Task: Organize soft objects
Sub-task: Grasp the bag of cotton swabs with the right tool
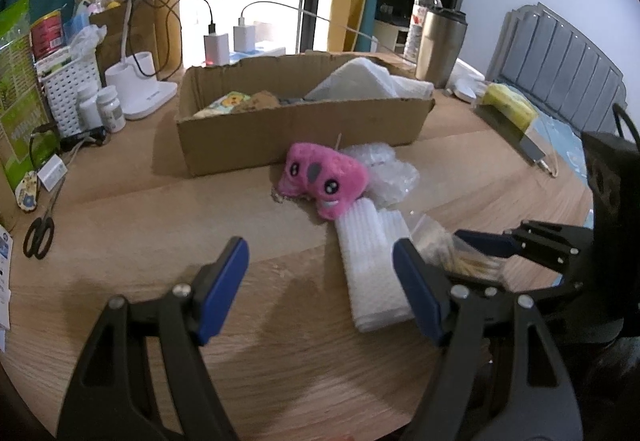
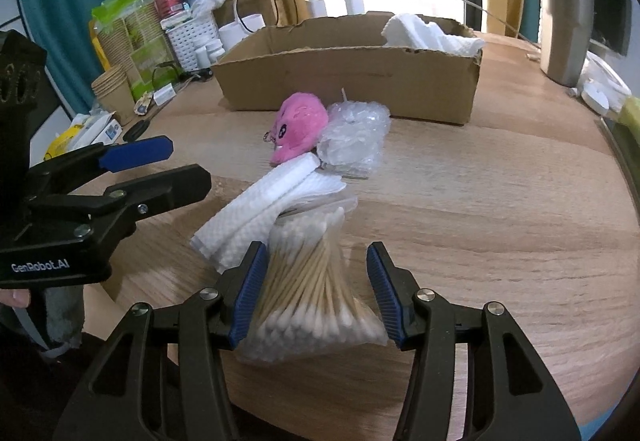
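Note:
A clear bag of cotton swabs (image 2: 316,293) lies on the wooden table between the pads of my right gripper (image 2: 318,289). The left pad touches the bag, a gap shows at the right pad, and the gripper is open. Beside the bag lies a folded white cloth (image 1: 372,265), partly under it. A pink plush toy (image 1: 320,181) and a wad of bubble wrap (image 1: 390,173) lie farther back, in front of a cardboard box (image 1: 296,129). My left gripper (image 1: 320,261) hovers open over the table, its right finger above the cloth's edge.
The box holds a white towel (image 2: 428,33) and small soft items. Scissors (image 1: 40,233), pill bottles (image 1: 100,109), a white basket (image 1: 72,89) and paper cups (image 2: 114,93) crowd the left. A steel tumbler (image 1: 440,45), a water bottle (image 1: 424,17) and a yellow sponge (image 1: 510,107) stand to the right.

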Available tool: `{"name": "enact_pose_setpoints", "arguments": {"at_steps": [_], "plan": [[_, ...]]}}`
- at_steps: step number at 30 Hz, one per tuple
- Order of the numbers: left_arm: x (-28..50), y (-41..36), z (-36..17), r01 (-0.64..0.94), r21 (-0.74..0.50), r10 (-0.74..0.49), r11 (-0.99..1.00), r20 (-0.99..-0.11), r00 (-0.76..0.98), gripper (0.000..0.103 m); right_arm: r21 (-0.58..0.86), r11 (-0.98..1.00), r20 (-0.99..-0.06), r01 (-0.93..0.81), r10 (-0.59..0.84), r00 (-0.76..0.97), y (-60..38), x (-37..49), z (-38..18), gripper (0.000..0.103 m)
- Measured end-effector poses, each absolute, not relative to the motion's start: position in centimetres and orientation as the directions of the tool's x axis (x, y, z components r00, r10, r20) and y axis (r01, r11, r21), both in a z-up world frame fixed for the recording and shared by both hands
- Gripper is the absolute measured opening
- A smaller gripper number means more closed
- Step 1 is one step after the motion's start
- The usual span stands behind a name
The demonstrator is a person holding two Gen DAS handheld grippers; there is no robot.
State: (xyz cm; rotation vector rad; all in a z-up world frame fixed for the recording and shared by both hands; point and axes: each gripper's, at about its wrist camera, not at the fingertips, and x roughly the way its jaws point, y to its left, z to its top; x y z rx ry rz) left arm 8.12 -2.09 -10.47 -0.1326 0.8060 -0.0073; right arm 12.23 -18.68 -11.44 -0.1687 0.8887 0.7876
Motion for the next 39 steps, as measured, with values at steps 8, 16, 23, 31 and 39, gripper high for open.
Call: {"name": "enact_pose_setpoints", "arguments": {"at_steps": [8, 16, 23, 31, 39], "plan": [[9.3, -3.4, -11.1, -0.026, -0.104, -0.06, 0.994, -0.742, 0.668, 0.076, 0.171, 0.723, -0.737, -0.67, 0.544, 0.4, -20.1, 13.2, -11.4, 0.046], [10.8, -4.6, -11.4, -0.006, -0.097, -0.07, 0.995, -0.757, 0.65, 0.076, 0.156, 0.736, -0.733, -0.659, 0.533, 0.422, -21.4, 14.3, -11.3, 0.039], [12.1, -6.2, -11.7, 0.029, -0.083, -0.083, 0.996, -0.77, 0.633, 0.076, 0.145, 0.767, -0.723, -0.625, 0.514, 0.463, -23.4, 15.4, -11.3, 0.038], [13.5, -7.2, -12.6, 0.032, -0.072, -0.076, 0.997, -0.793, 0.604, 0.076, 0.147, 0.805, -0.713, -0.574, 0.489, 0.503, -25.1, 17.7, -11.4, 0.038], [14.6, -8.3, -13.8, 0.044, -0.025, -0.045, 0.999, -0.823, 0.567, 0.076, 0.196, 0.826, -0.711, -0.528, 0.491, 0.504, -26.4, 19.3, -11.7, 0.054]]}}
